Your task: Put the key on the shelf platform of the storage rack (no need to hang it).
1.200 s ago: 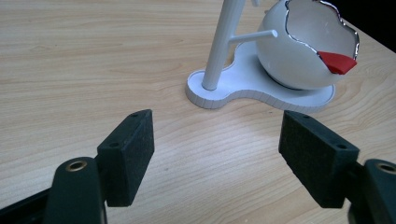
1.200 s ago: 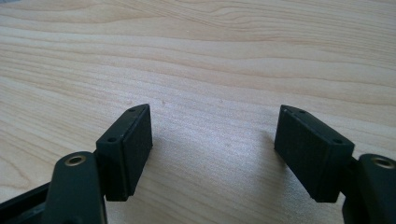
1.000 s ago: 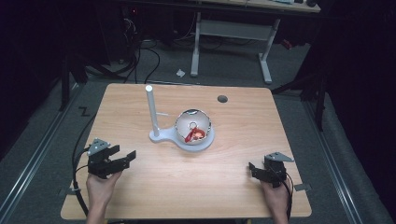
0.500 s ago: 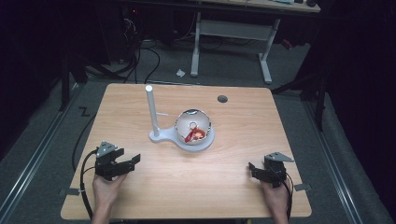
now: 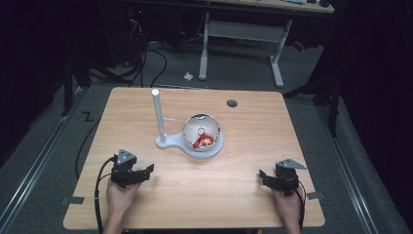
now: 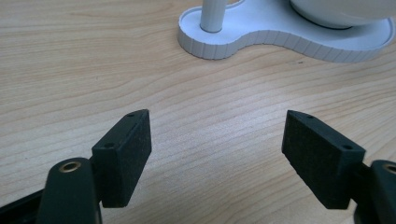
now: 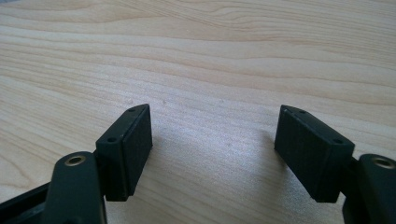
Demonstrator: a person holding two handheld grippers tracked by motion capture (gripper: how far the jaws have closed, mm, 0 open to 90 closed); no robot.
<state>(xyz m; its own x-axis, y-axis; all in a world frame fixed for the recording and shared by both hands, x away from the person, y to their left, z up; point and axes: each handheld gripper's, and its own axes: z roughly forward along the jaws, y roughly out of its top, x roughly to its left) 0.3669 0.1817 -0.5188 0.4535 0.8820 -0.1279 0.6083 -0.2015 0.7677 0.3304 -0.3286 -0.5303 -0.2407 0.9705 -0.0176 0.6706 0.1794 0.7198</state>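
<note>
Left gripper (image 5: 141,173) sits low over the table (image 5: 243,204) near the front left corner, jaws spread wide with nothing but bare wood between the pads (image 6: 135,149) (same story in its own view, just grain between them). Right gripper (image 5: 267,178) is over by the front right corner, also gaping wide and holding nothing, its pads (image 7: 140,140) close above the tabletop. Both hands come in from the front edge, left hand (image 5: 119,197) and right hand (image 5: 287,207) wrapped around the gripper bodies. Out past them, about mid-table, is a white stand (image 5: 190,146) with an upright post (image 5: 157,114) on its left end and a round bowl (image 5: 201,130) on its right end, something red (image 5: 200,141) inside it. The left gripper is nearer the stand's post end; the right one is well apart from it.
</note>
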